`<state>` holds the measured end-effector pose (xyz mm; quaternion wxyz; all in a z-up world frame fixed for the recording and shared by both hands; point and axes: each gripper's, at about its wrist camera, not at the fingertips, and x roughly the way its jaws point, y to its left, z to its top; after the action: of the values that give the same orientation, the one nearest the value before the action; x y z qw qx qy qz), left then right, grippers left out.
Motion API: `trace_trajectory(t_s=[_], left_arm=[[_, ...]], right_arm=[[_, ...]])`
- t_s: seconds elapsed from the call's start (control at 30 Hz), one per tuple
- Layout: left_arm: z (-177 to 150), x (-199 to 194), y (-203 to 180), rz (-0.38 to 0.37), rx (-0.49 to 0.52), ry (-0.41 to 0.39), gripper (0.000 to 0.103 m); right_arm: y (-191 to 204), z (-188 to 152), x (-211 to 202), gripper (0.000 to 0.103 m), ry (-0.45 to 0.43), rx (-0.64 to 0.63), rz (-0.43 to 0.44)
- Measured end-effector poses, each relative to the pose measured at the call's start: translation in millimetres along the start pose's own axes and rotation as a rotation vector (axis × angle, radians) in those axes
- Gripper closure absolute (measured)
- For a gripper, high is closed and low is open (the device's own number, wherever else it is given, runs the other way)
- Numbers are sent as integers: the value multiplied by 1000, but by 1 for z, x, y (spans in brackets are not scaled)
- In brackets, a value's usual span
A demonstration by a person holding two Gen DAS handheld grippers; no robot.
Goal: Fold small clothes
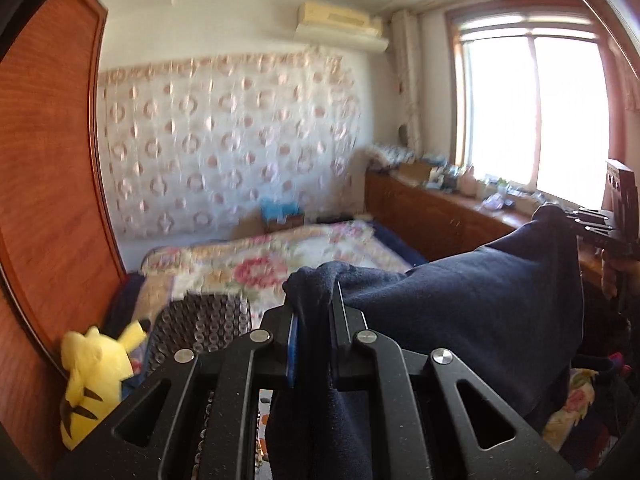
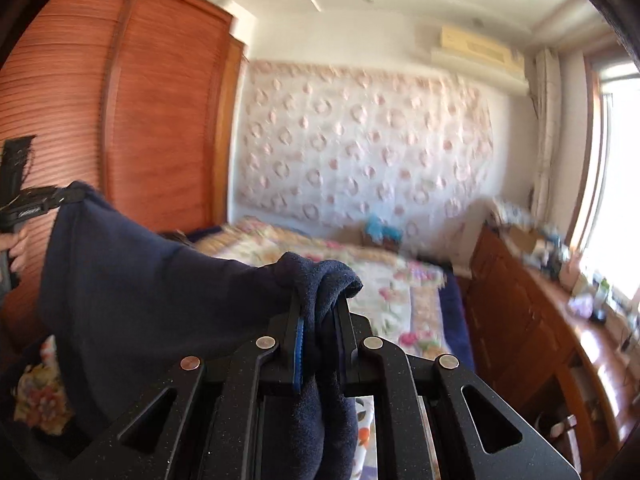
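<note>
Here, a dark blue cloth (image 1: pixel 460 300) is held up in the air above the flowery bed (image 1: pixel 256 264), stretched between the two claws. The left claw (image 1: pixel 314 312) is squeezed tight on one bunched corner of the cloth, and the right claw (image 2: pixel 320 312) is squeezed tight on the other corner. In the left view, the right claw is seen far off to the right, with fingers (image 1: pixel 610 280) of a hand wrapped on its handle. Only this view shows a yellow stuffed toy (image 1: pixel 94 380) down to the left of the claw and a bumpy dark cushion (image 1: pixel 204 324) just beside it. Only the right view shows the whole slatted wooden wardrobe (image 2: pixel 120 120) behind the left claw. A long wooden cabinet (image 2: pixel 532 320) is seen to the right of the bed, under the bright window (image 1: pixel 532 116). Open room is seen ahead of both claws, over the bed. The lower part of the cloth is cut off at the bottom of both views, so its shape cannot be told. The small things on the cabinet top are too blurred to name.
</note>
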<state>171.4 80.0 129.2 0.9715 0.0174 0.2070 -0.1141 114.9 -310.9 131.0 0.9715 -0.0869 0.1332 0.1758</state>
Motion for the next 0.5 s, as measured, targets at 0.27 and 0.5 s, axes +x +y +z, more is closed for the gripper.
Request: trace_trajectory(t_s=[0.27, 0.5], left_arm=[[-66, 155, 8, 48, -20, 258, 90], [-57, 180, 7, 51, -18, 271, 90]], right_arm=[[8, -59, 200, 91, 268, 27, -36], [-4, -62, 257, 91, 301, 59, -7]])
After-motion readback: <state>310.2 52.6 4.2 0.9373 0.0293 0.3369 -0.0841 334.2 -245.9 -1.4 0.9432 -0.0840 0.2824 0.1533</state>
